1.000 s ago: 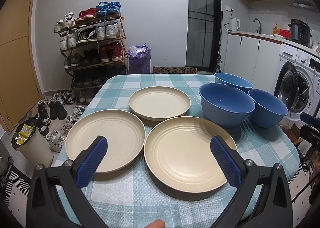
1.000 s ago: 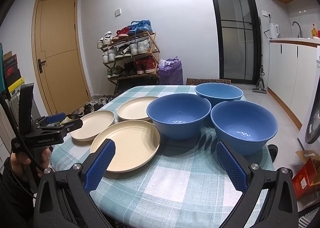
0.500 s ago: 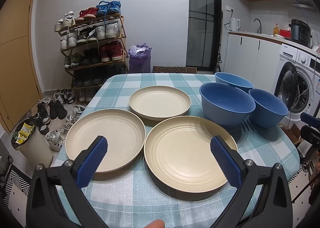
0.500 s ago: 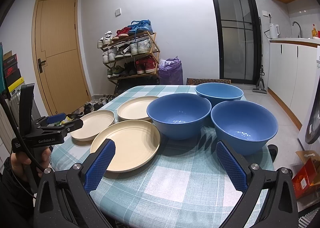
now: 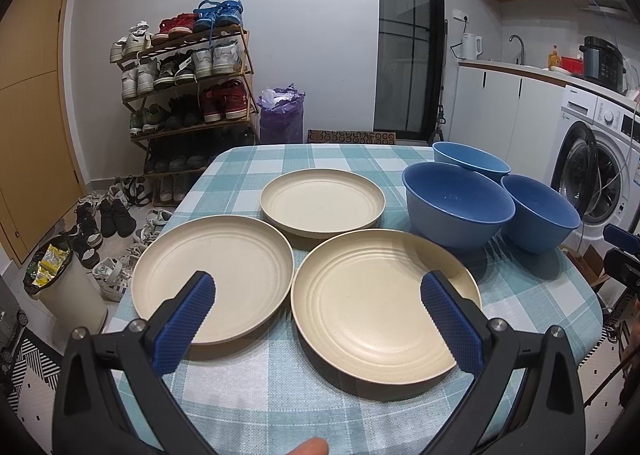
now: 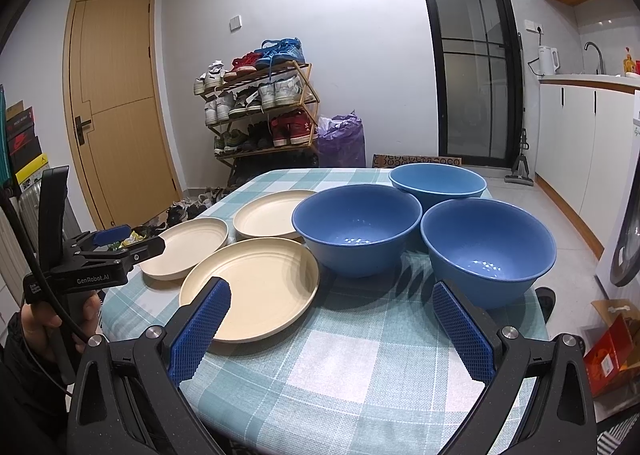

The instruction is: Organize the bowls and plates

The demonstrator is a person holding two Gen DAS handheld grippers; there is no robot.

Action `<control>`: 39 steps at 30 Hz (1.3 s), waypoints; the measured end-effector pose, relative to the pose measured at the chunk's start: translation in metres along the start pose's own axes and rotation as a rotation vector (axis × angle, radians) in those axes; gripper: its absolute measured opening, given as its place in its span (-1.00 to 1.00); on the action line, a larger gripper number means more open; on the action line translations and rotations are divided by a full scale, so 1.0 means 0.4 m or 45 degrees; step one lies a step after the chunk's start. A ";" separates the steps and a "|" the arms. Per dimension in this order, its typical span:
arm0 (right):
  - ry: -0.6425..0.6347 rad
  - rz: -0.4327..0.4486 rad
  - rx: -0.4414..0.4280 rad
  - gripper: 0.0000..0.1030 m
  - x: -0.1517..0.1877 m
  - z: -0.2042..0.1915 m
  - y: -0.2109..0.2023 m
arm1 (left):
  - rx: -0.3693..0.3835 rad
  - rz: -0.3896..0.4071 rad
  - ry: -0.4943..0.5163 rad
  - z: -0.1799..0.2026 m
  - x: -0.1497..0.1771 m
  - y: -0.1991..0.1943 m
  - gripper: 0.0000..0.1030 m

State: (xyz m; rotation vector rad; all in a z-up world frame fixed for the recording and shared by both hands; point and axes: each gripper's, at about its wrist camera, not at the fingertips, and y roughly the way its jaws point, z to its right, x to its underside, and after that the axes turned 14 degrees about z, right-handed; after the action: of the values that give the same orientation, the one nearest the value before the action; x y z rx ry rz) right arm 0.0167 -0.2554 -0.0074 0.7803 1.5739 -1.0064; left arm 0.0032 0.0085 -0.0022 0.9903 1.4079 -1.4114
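Three cream plates lie flat and separate at the left and centre of the frame; three empty blue bowls stand upright, clustered at the right.

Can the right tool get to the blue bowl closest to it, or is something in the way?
Probably yes. The right tool is open and the nearest blue bowl sits just ahead of it, with only bare tablecloth between them.

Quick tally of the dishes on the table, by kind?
Cream plates: 3, at near left, near right and far.
Blue bowls: 3, at near left, near right and far.
Total: 6, none stacked.
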 end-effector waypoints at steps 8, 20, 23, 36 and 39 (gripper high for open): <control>0.023 -0.018 0.026 0.99 -0.002 0.023 0.010 | -0.004 -0.023 0.008 -0.002 0.015 0.018 1.00; 0.003 -0.043 0.034 0.99 -0.012 0.037 0.053 | 0.008 -0.054 0.000 -0.016 0.025 0.043 1.00; -0.005 -0.044 0.026 0.99 -0.019 0.033 0.065 | 0.003 -0.054 -0.007 -0.023 0.017 0.050 1.00; -0.022 -0.062 -0.029 0.99 -0.110 0.008 0.144 | -0.036 -0.025 -0.045 -0.069 -0.046 0.087 1.00; -0.051 -0.070 -0.018 0.99 -0.133 0.002 0.165 | -0.052 -0.014 -0.039 -0.079 -0.060 0.097 1.00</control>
State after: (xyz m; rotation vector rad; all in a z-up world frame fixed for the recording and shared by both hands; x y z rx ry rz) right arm 0.0869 -0.2268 0.0304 0.7064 1.5739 -1.0432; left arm 0.0459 0.0427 0.0083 0.9323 1.4165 -1.3945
